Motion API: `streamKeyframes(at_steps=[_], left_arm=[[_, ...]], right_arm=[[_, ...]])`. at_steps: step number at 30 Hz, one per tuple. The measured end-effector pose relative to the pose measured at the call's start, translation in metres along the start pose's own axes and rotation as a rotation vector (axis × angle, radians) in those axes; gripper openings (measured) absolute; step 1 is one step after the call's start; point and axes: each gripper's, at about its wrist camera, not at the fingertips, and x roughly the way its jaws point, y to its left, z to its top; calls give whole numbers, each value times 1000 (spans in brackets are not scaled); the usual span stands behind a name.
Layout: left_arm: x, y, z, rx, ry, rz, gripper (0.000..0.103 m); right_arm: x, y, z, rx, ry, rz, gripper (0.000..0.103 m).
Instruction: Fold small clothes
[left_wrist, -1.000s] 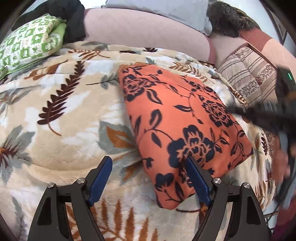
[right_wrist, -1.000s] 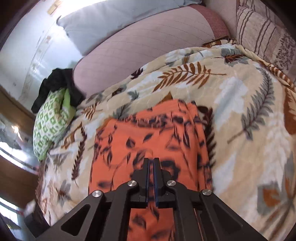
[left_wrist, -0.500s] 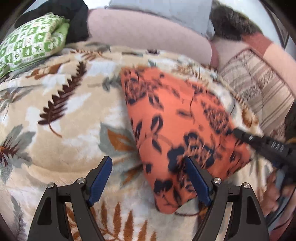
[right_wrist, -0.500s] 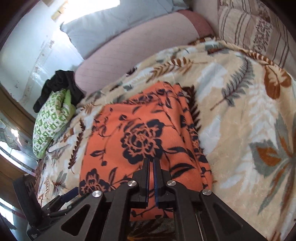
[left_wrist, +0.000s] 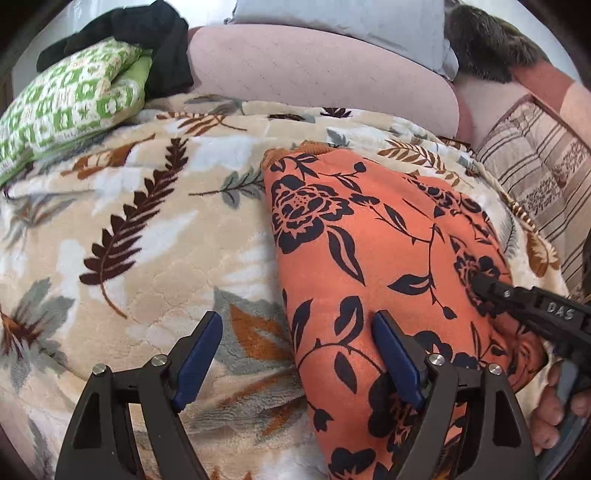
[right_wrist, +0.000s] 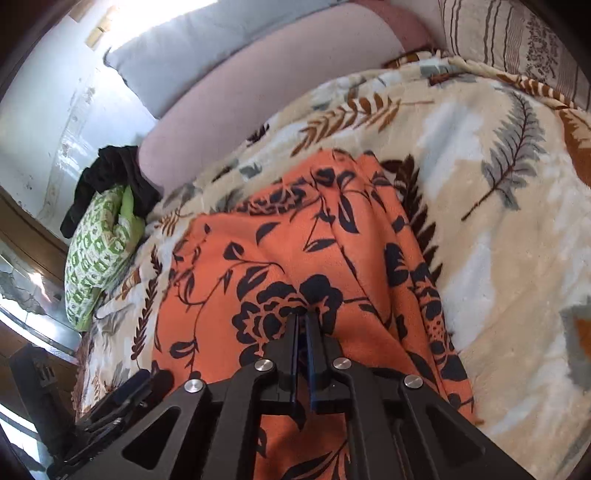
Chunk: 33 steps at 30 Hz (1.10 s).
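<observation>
Left-wrist view: left tongs (left_wrist: 295, 339) spread wide, nothing gripped, blue pads (left_wrist: 197, 358) straddling the near left edge of the orange floral garment (left_wrist: 369, 258), one pad over the leaf-print blanket (left_wrist: 147, 240), the other over the cloth. Garment laid flat on that blanket, stretching ahead and rightward from the tongs. Right tongs (left_wrist: 480, 282) entering from the right, tip resting on the garment's right side, a hand (left_wrist: 554, 410) below them. Far ahead to the left, green patterned pillow (left_wrist: 66, 99) with a black garment (left_wrist: 147, 37) heaped behind it; straight ahead, pink bolster (left_wrist: 314, 77). Right-wrist view: right tongs (right_wrist: 301, 321) closed tight, tips down against the orange floral garment (right_wrist: 295, 251); whether any cloth is pinched between them, impossible to tell. Garment lying directly beneath and ahead, leaf-print blanket (right_wrist: 498, 221) spreading to the right. Left tongs (right_wrist: 122, 398) low at the left edge, beside the garment's left border.
</observation>
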Motion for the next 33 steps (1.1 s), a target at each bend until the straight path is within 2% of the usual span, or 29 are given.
streamKeyframes(at_steps=[8, 15, 17, 19, 21, 26, 33], left_arm=[[-3, -4, -1, 23, -11, 29, 84], [-3, -5, -1, 24, -12, 28, 84], [-3, -5, 0, 24, -12, 29, 84], [-1, -6, -1, 29, -5, 32, 84], [-1, -6, -1, 29, -8, 33, 84], [-2, -5, -2, 23, -4, 29, 84], [-3, -4, -2, 17, 5, 23, 85]], right_arm=[[-11, 6, -2, -28, -5, -15, 6], [-36, 21, 1, -91, -127, 10, 6], [-27, 20, 1, -86, -95, -8, 6], [0, 11, -4, -53, 22, -58, 6], [3, 8, -8, -64, -9, -39, 6], [1, 20, -9, -121, 3, -87, 6], [-1, 14, -7, -92, 31, -47, 6]])
